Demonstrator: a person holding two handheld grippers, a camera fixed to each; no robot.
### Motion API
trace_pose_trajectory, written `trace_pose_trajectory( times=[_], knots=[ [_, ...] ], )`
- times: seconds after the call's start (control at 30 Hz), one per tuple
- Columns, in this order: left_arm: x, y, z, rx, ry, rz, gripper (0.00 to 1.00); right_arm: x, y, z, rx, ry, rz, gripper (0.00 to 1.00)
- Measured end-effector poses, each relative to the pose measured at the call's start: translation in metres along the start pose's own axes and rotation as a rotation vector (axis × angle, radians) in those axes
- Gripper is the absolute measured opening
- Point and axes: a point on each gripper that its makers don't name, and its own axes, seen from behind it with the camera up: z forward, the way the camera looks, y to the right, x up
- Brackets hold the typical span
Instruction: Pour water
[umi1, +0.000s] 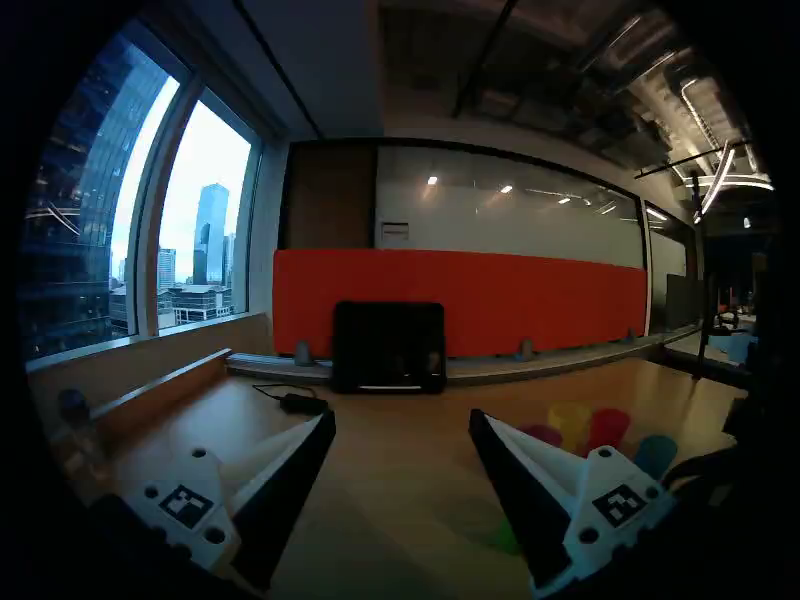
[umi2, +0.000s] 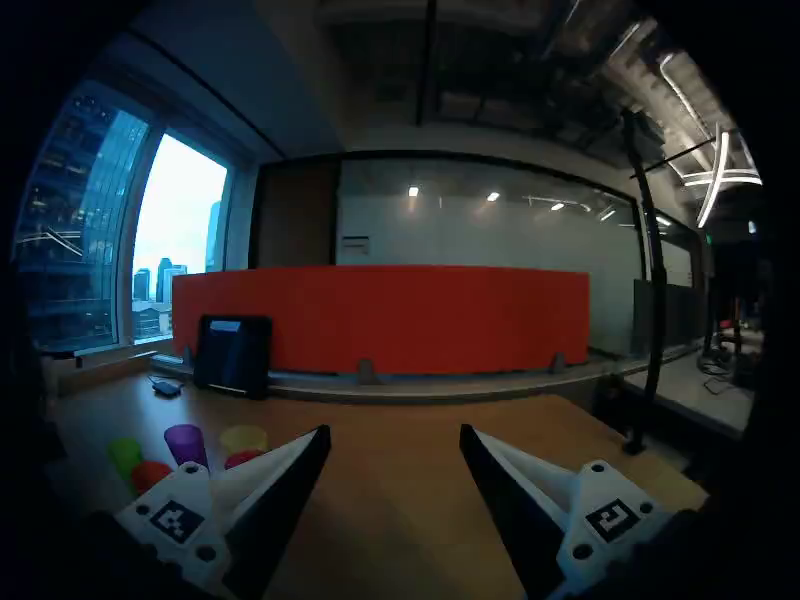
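Coloured cups (umi1: 608, 428) cluster on the wooden desk (umi1: 400, 500), lower right in the left gripper view. In the right gripper view the cups (umi2: 185, 442) sit lower left. The left gripper (umi1: 400, 420) and the right gripper (umi2: 393, 432) both gape wide, holding nothing. A dark tablet (umi1: 388, 345) stands at centre before the red partition (umi1: 520, 300).

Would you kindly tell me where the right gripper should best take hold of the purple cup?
Probably its upper side wall, coming from the front: the purple cup appears upright, with the yellow cup and green cup close beside it.
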Motion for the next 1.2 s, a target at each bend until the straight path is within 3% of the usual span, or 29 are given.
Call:
trace_pose_trajectory(
  times=[0.27, 0.63, 0.87, 1.2],
  knots=[
    [0.053, -0.002, 0.014, -0.011, -0.011, 0.01, 1.0, 0.049, 0.006, 0.007, 0.024, -0.006, -0.017, 1.0],
    [0.121, 0.014, 0.025, -0.053, 0.011, 0.039, 1.0, 0.114, -0.001, 0.013, 0.064, 0.005, -0.012, 1.0],
    [0.145, 0.029, 0.028, -0.106, -0.002, 0.054, 1.0, 0.144, -0.014, 0.013, 0.115, 0.009, 0.003, 1.0],
    [0.141, 0.031, 0.032, -0.154, -0.03, 0.078, 1.0, 0.144, -0.023, 0.015, 0.192, -0.004, 0.01, 1.0]
  ],
)
